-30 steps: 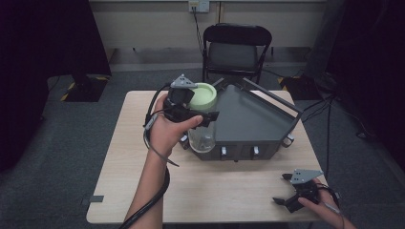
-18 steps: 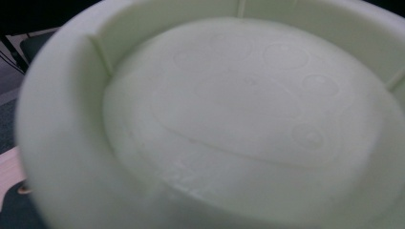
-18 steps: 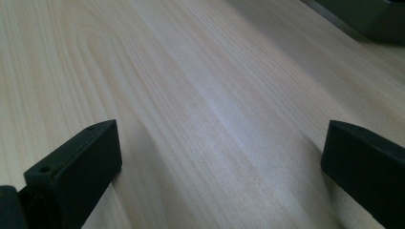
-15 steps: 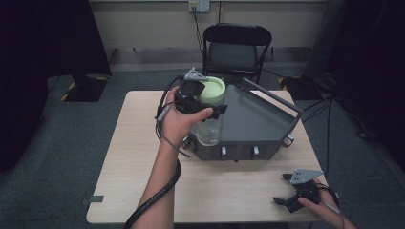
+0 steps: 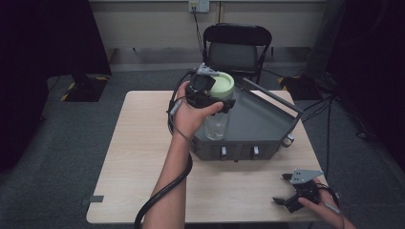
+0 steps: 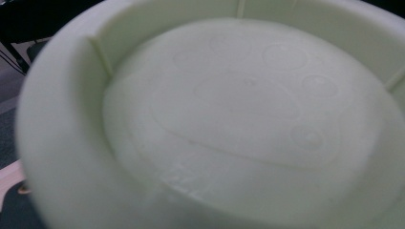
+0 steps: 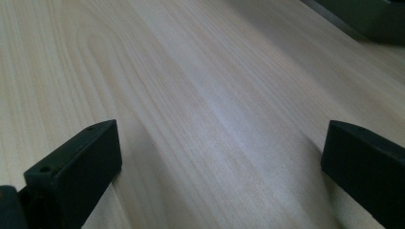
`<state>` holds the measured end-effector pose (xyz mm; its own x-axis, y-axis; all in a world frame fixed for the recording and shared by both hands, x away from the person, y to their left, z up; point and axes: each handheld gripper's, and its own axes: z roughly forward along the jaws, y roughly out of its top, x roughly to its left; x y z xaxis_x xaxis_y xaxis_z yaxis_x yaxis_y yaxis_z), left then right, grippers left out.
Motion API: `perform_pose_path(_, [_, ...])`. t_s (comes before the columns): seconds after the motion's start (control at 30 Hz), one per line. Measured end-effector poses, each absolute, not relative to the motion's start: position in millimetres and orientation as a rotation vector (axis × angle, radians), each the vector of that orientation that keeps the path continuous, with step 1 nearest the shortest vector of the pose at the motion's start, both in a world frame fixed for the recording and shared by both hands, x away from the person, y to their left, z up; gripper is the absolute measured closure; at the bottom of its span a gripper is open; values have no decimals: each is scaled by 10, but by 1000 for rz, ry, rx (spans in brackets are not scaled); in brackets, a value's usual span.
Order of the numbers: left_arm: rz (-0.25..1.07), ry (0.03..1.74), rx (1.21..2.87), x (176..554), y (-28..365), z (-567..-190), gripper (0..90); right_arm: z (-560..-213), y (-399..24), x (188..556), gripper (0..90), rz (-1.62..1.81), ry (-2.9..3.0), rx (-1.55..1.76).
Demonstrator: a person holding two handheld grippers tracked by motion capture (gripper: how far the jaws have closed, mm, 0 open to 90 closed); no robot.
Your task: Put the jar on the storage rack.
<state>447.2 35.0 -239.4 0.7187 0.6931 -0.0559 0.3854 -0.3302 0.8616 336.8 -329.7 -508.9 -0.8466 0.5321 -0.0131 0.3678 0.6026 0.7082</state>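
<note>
one glass jar (image 5: 217, 125), green lid (image 5: 222, 85) embossed with a paw print, no writing; clamped by left gripper (image 5: 210, 98). right gripper (image 5: 285, 189) spread wide, nothing held, on table (image 5: 138, 157).

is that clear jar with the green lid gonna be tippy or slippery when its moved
Probably tippy: the jar is tall for its base and carries a broad green lid. Its clear wall looks smooth, so likely slippery, and fragile if it is glass. It looks empty, so probably light. The left tongs are at its upper part.

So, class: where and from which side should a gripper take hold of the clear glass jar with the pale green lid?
Grip the pale green lid across its ribbed rim, coming from above: the clear glass jar stands upright, and its smooth wall looks slippery.
</note>
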Motion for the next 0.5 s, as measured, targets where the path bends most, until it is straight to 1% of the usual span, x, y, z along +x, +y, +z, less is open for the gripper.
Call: perform_pose_path(0.5, [411,843,1963,4646,146,-2450,107,-5089,-3298,3368,0,1076,2608,744])
